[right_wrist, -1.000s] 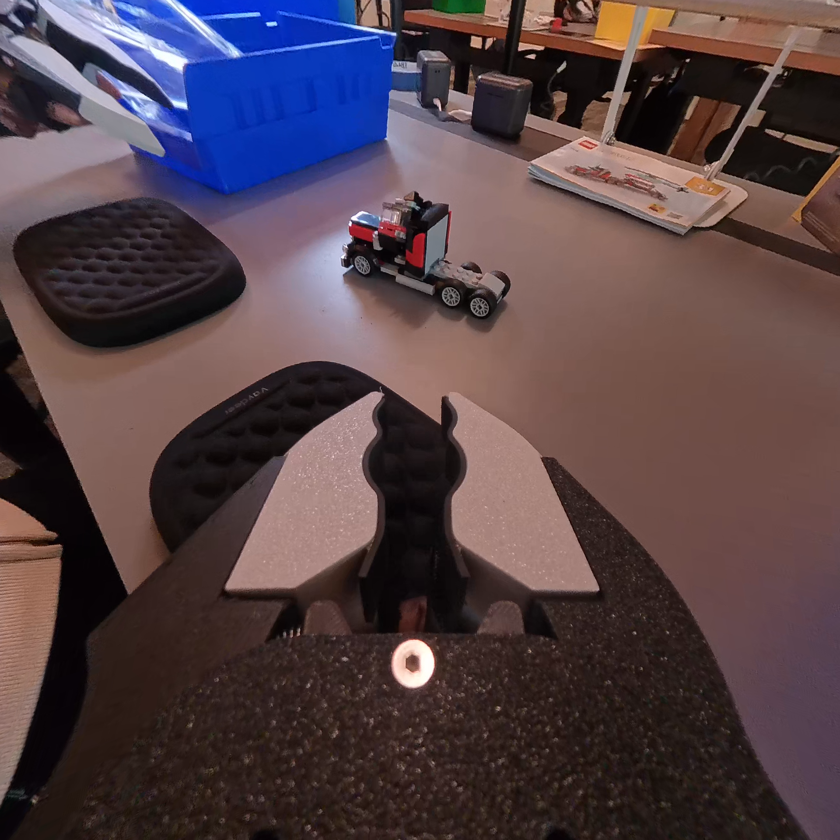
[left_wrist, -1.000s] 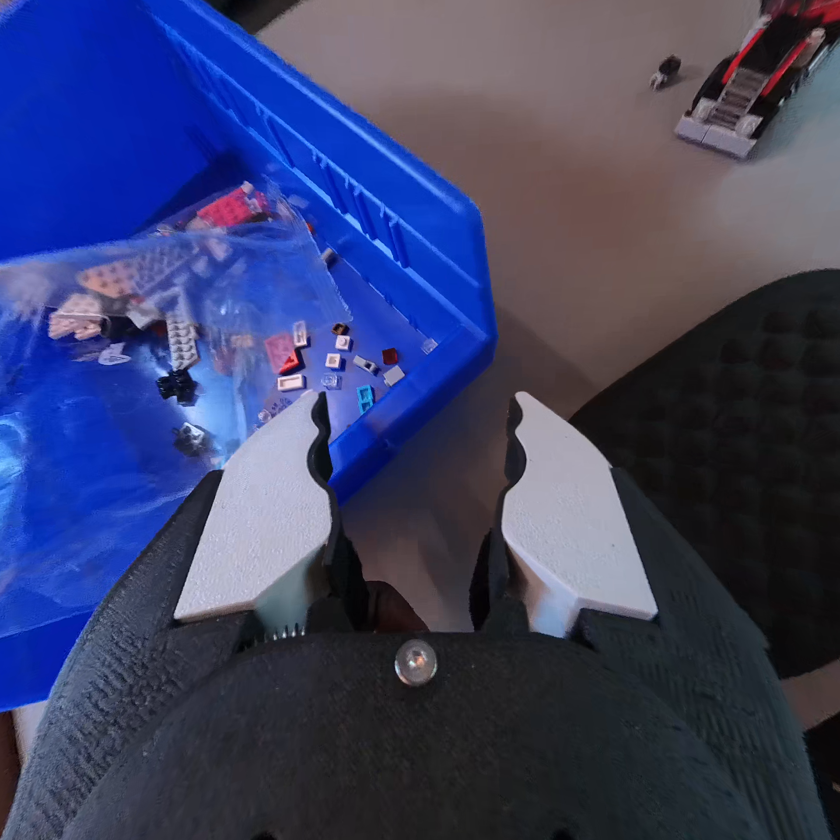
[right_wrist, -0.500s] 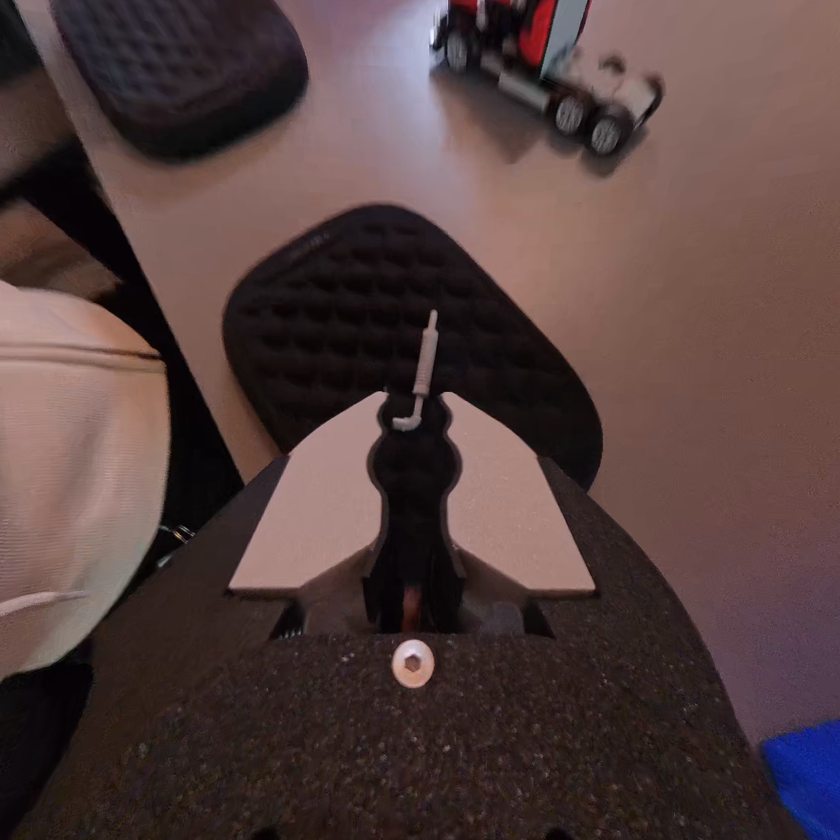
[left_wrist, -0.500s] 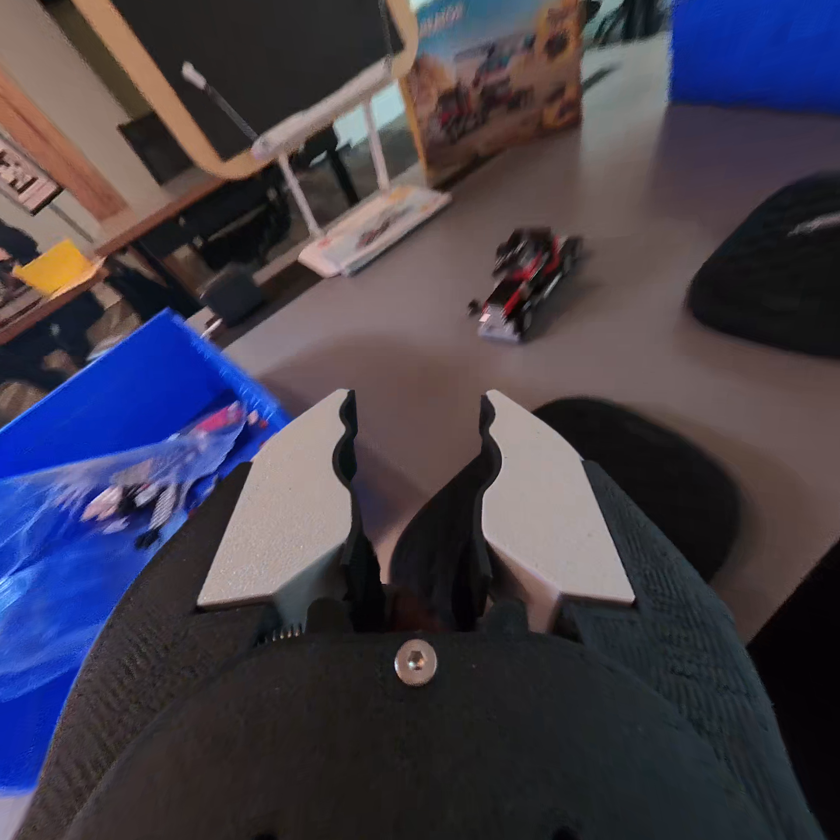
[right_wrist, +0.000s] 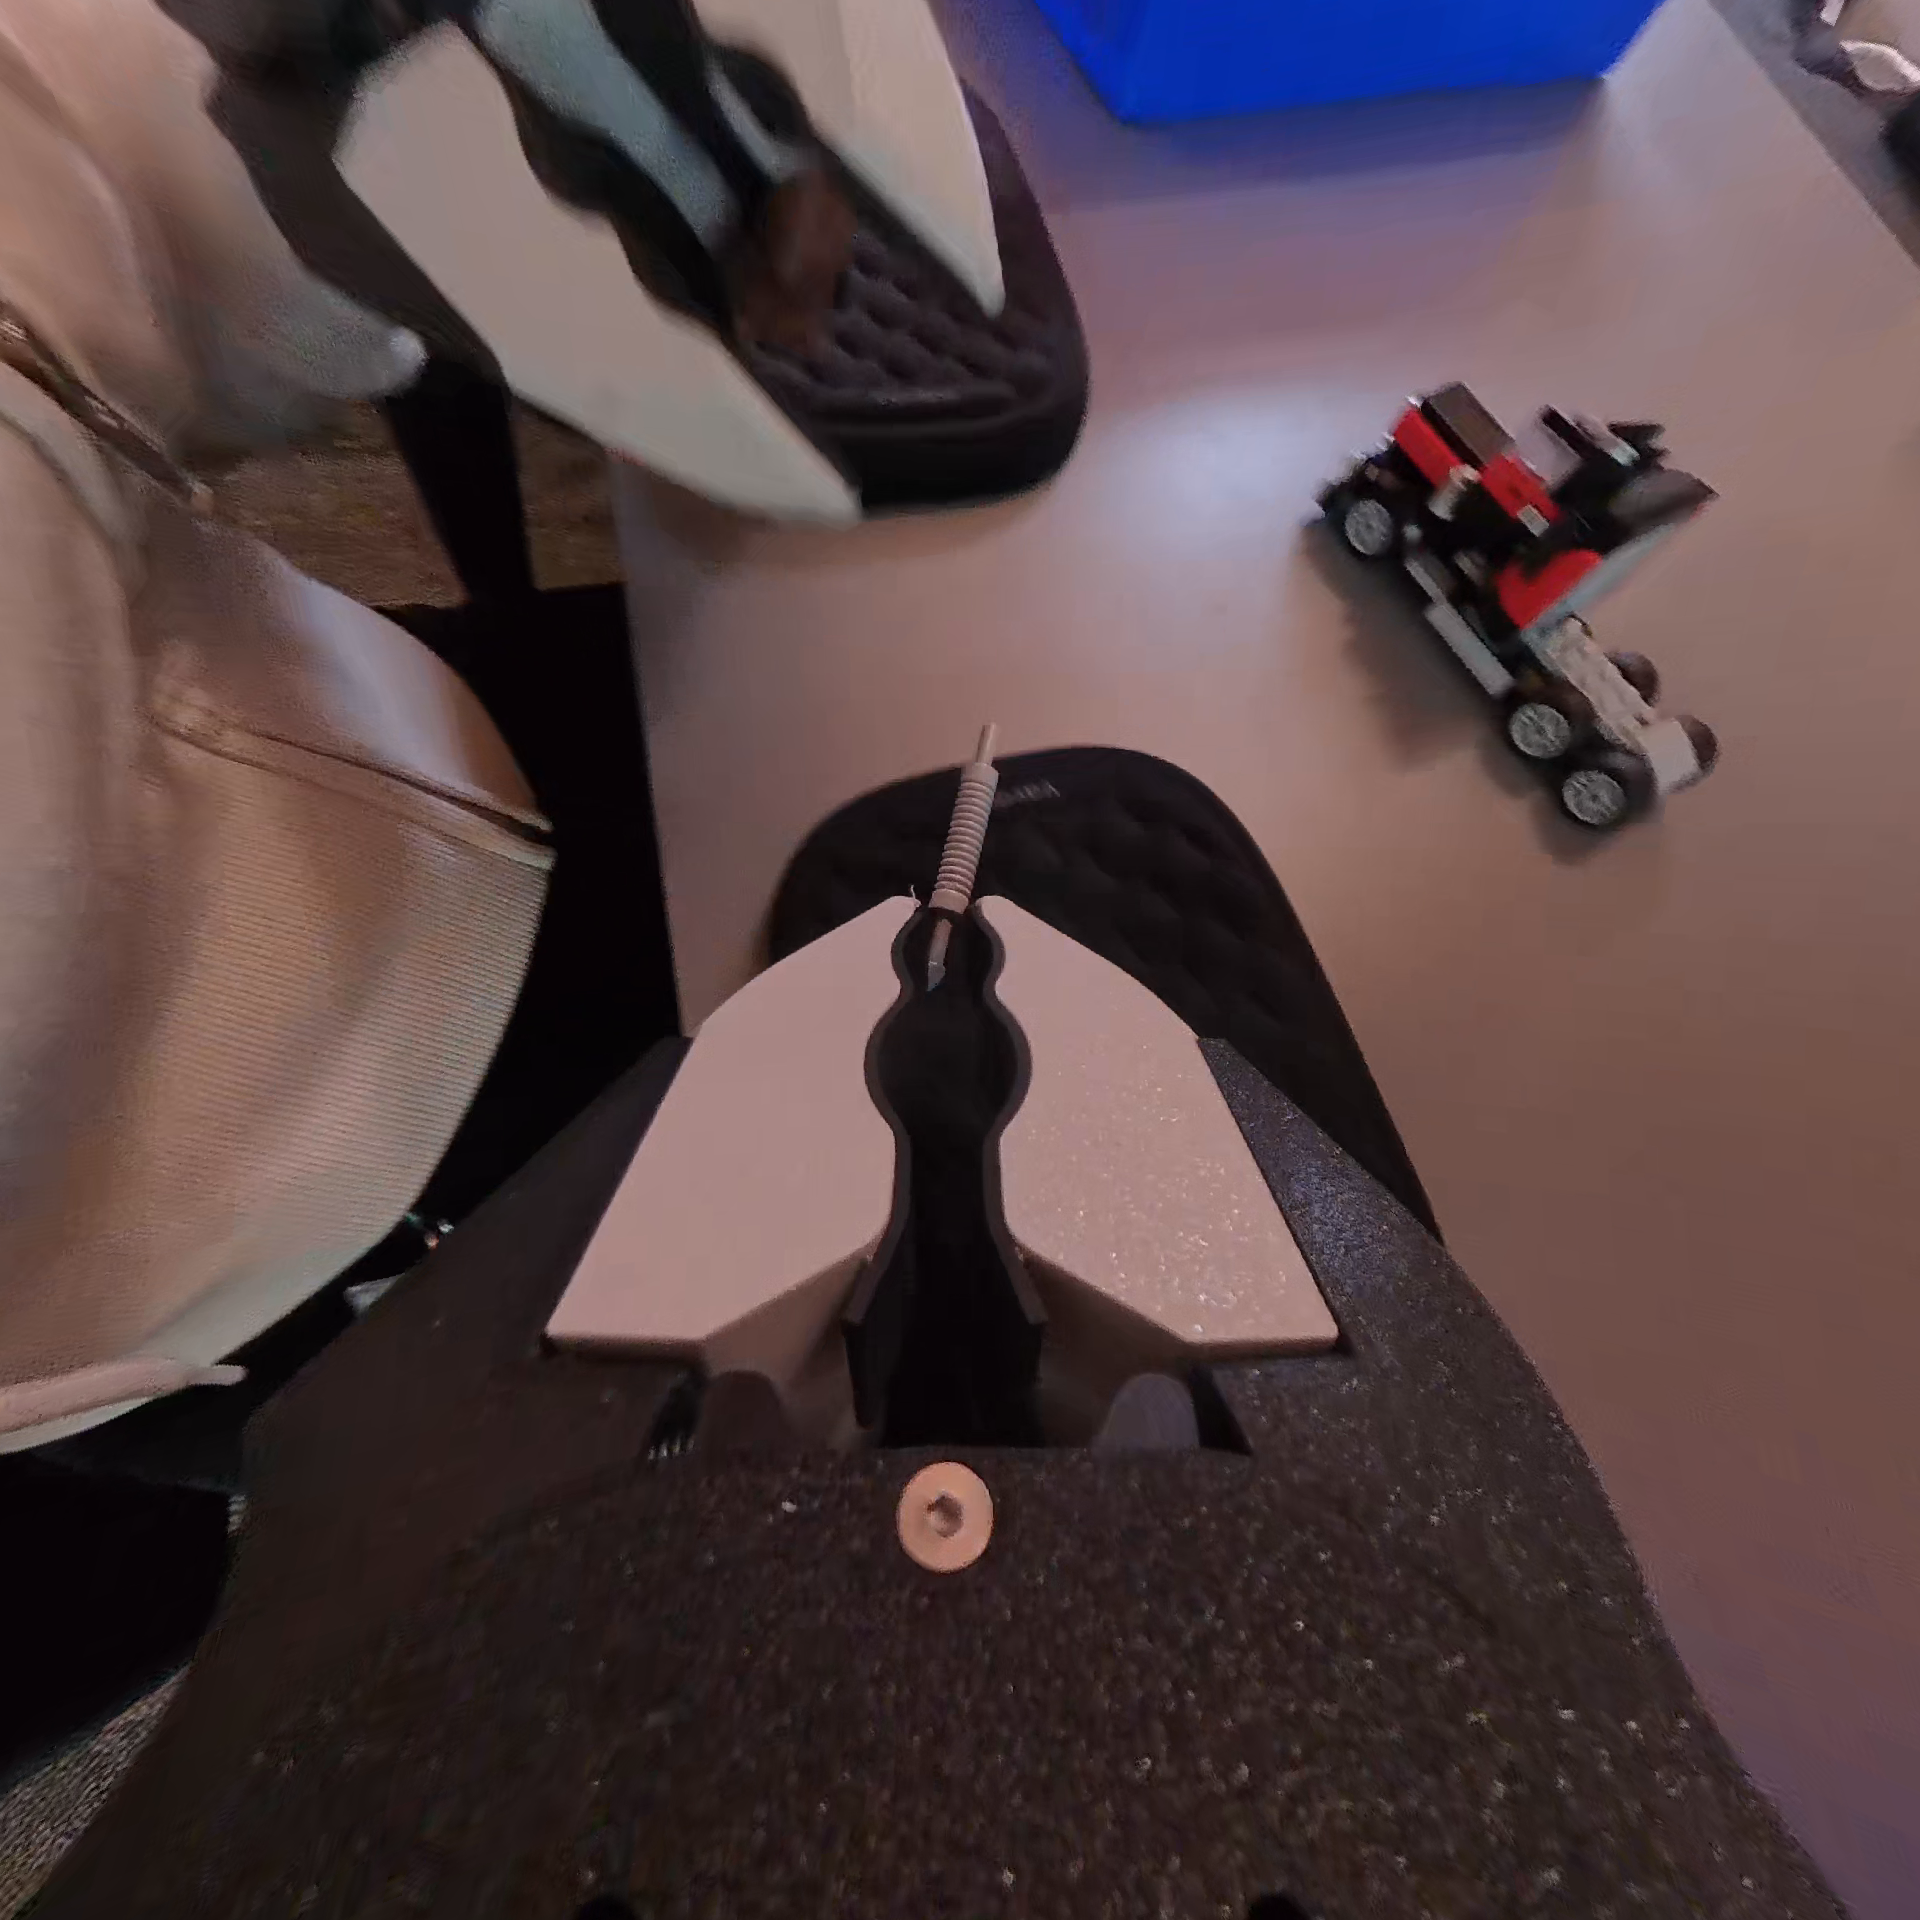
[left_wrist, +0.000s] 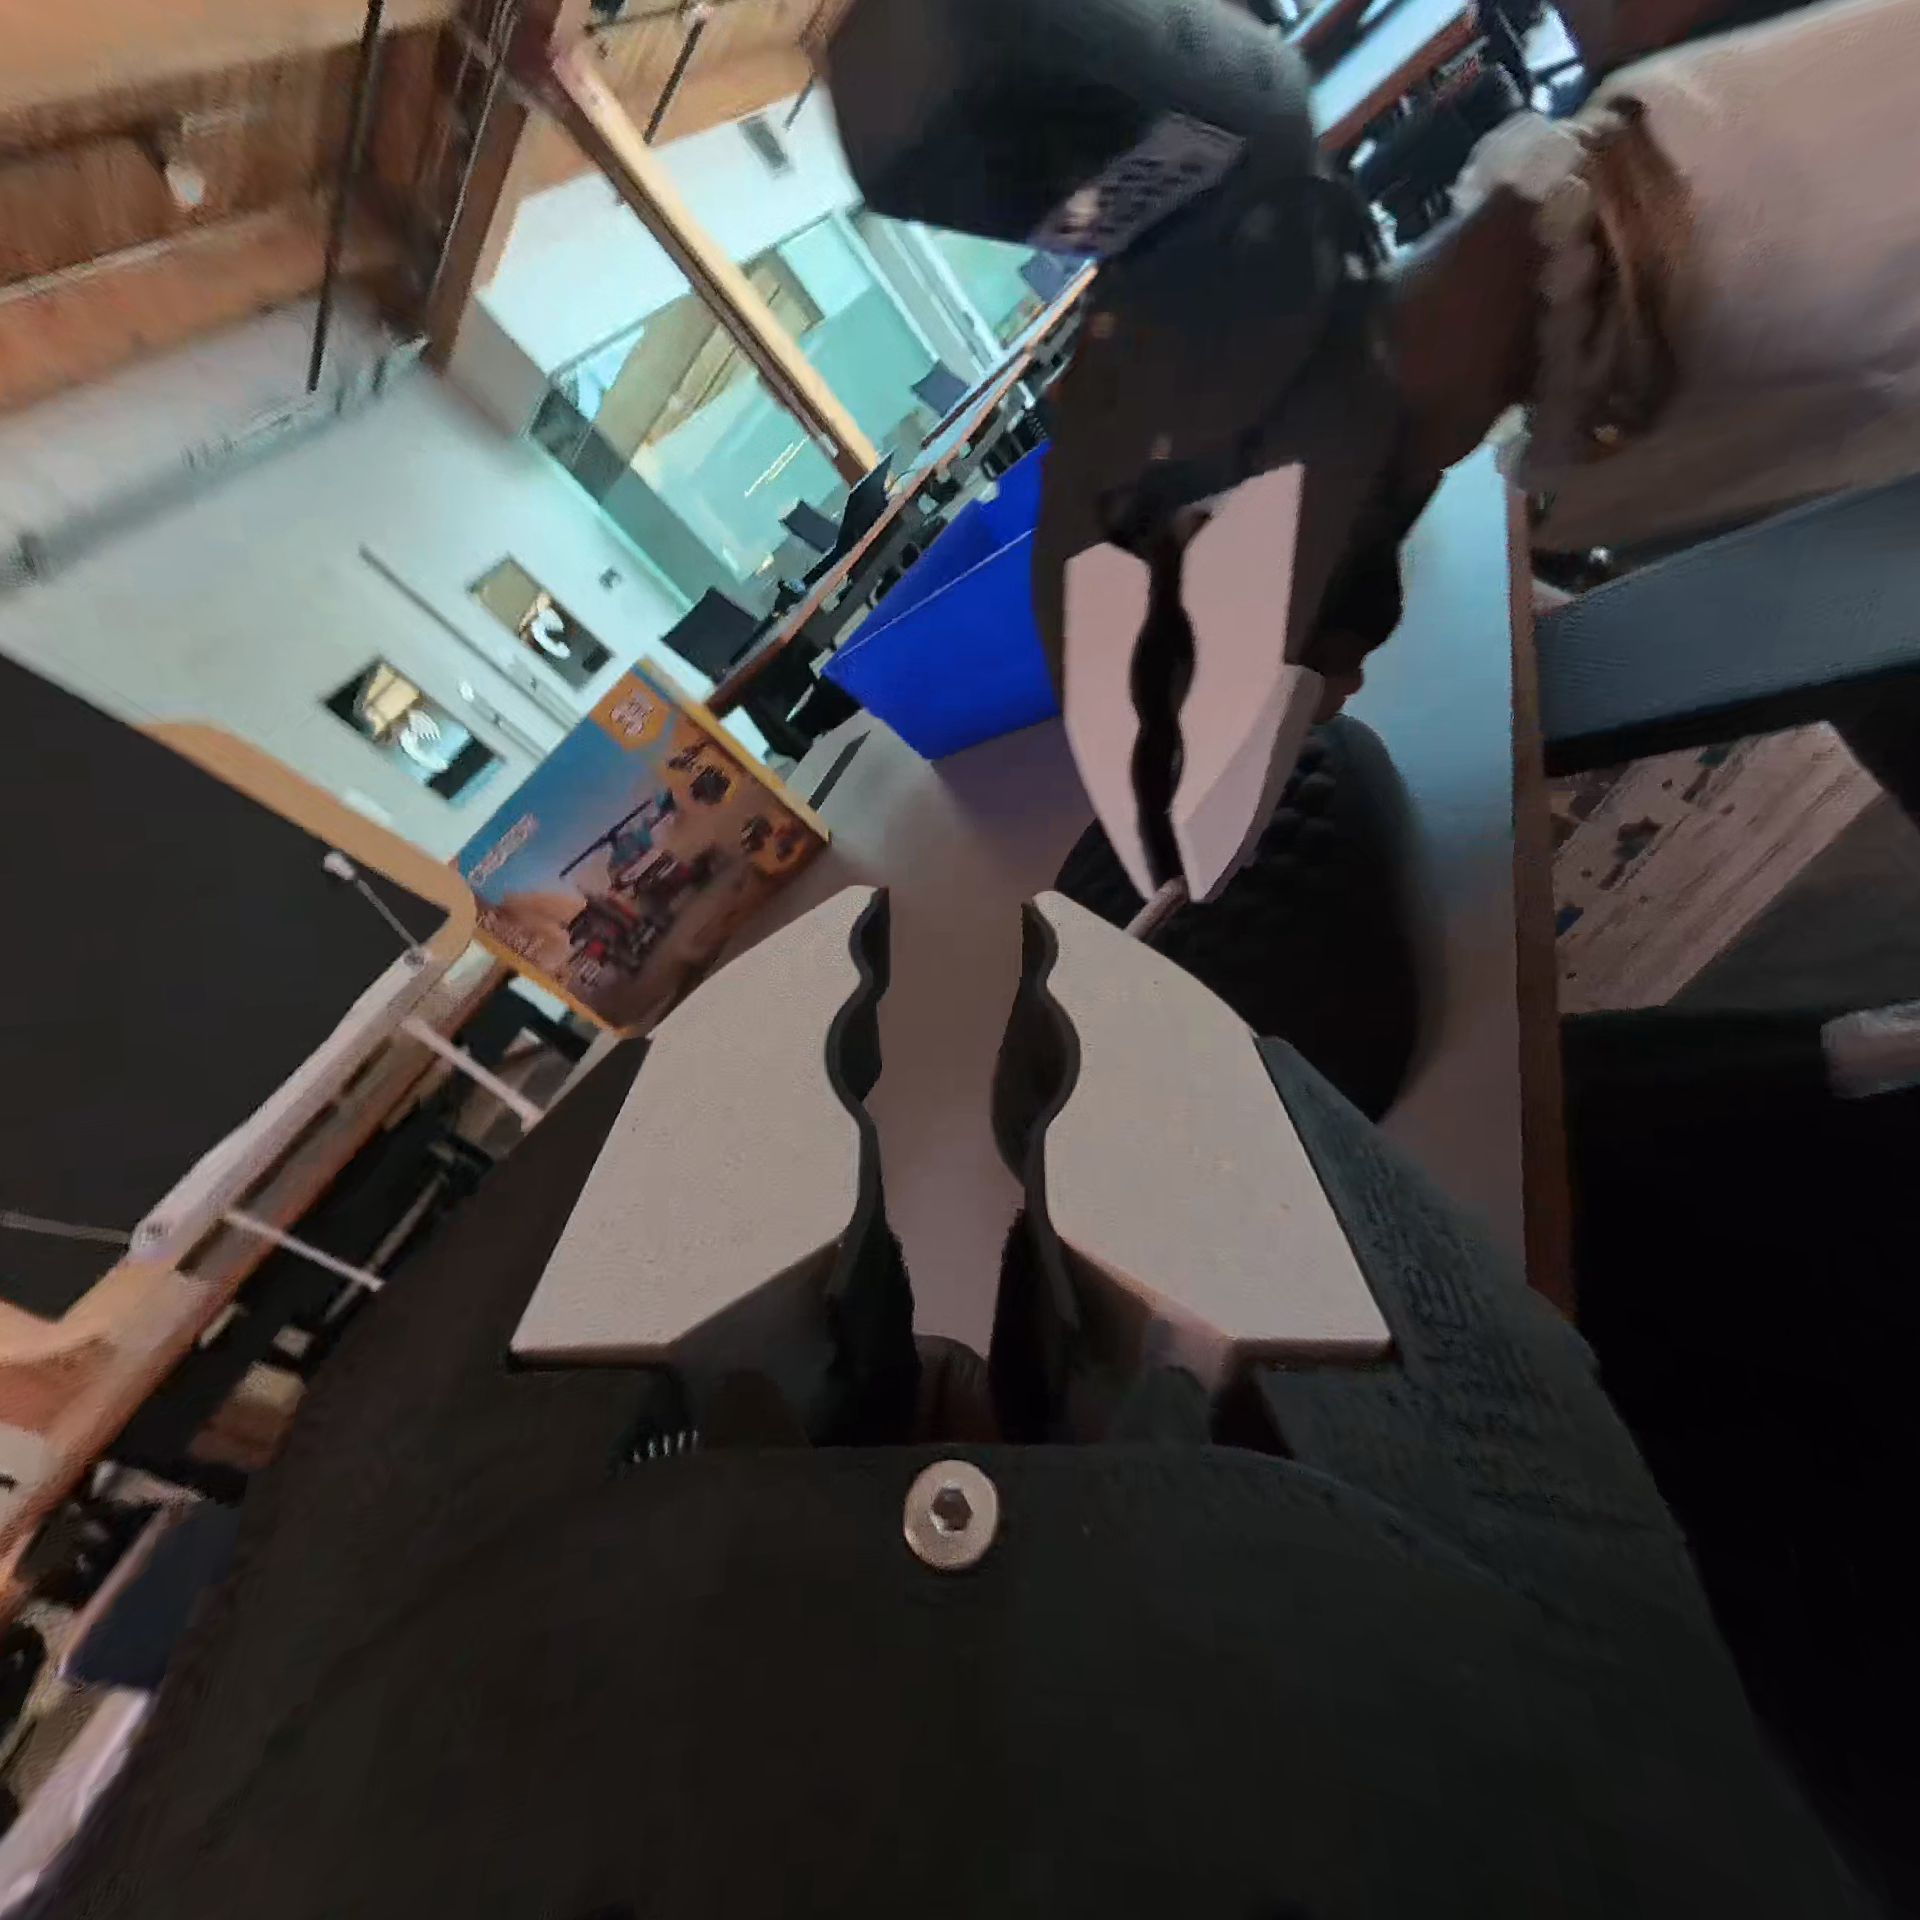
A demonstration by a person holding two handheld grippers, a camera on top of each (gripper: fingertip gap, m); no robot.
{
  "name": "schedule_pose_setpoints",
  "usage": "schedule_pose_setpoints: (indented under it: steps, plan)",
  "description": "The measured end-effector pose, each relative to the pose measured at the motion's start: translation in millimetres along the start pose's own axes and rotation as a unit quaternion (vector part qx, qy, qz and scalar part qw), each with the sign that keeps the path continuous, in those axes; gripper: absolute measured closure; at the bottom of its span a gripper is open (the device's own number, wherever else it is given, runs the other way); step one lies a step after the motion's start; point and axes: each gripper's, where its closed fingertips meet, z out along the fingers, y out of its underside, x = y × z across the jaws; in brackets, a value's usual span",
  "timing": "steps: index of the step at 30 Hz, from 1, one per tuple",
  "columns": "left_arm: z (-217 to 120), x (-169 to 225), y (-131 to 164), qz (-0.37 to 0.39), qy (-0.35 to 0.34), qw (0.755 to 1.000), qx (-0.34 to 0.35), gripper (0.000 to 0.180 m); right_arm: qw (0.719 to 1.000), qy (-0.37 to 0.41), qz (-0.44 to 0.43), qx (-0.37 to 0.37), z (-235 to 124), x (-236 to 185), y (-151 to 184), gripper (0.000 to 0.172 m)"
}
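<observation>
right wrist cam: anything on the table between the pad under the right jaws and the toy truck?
No. In the right wrist view only bare grey table separates the black pad from the toy truck.

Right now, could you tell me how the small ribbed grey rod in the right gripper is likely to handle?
The ribbed grey rod looks thin and probably very light. The right gripper pinches only its base, so it may pivot. Being round, it would likely roll on the table, less so on the black pad.
</observation>
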Motion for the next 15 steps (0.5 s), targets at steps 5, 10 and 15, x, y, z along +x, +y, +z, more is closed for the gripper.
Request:
schedule_pose_setpoints:
  steps: [5, 10, 15]
  plan:
    - [4.1, 20.9, 6.8, 0.022, 0.043, 0.999, -0.011, 0.150, 0.998, -0.051, -0.015, 0.020, 4.6, -22.7, -15.6, 0.165]
    - [-5.2, 27.8, 18.3, 0.037, 0.091, 0.994, -0.036, 0.156, 0.998, -0.048, -0.031, 0.032, 3.3, -25.0, -24.7, 0.165]
    - [-11.7, 30.9, 19.7, 0.037, 0.112, 0.992, -0.034, 0.165, 0.997, -0.060, -0.039, 0.034, 4.9, -31.2, -27.5, 0.165]
